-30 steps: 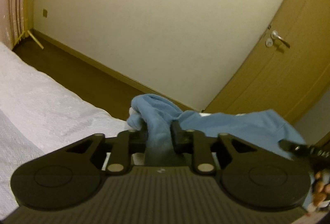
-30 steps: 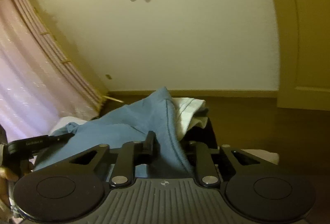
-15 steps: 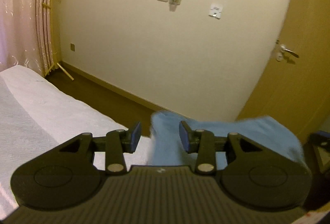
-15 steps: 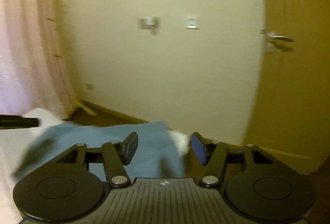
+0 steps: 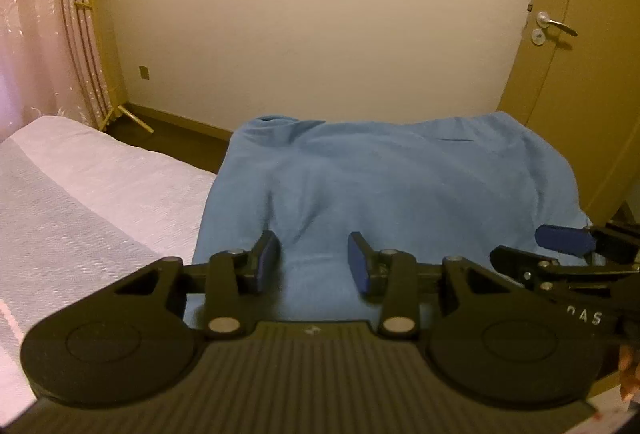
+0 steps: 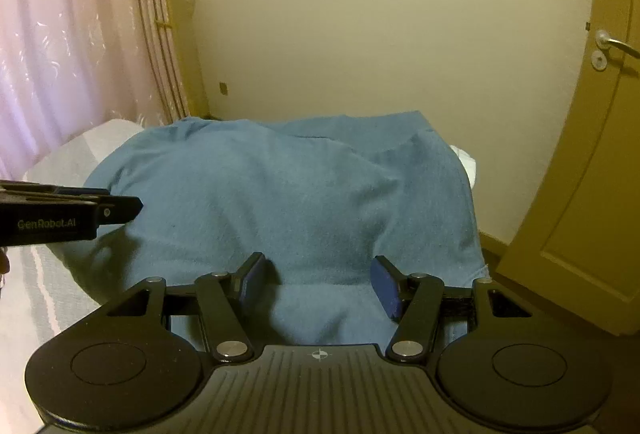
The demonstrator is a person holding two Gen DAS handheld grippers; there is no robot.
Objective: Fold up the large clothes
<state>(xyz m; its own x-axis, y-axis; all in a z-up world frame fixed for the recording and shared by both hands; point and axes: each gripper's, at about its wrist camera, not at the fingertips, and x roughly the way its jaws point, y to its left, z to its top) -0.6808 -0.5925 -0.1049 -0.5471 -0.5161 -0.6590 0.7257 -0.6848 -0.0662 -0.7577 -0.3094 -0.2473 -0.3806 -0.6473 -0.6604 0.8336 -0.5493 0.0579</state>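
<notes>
At the far end of the bed, against its right edge, the soft blue fleecy garment (image 5: 392, 186) lay spread in a broad, rumpled slab, its long axis running across the bed's width, and a strip of white cloth (image 6: 466, 162) peeked out at its far right corner. We held our left gripper (image 5: 314, 260) and right gripper (image 6: 318, 284) side by side just short of the near hem, both released and holding nothing; their jaws had just been opening, and the fabric lay beyond and below the blue pads, not pinched. The garment lay straight ahead of both, neither hand clearly nearer. The white textured bedspread (image 5: 92, 194) lay bare to the left.
</notes>
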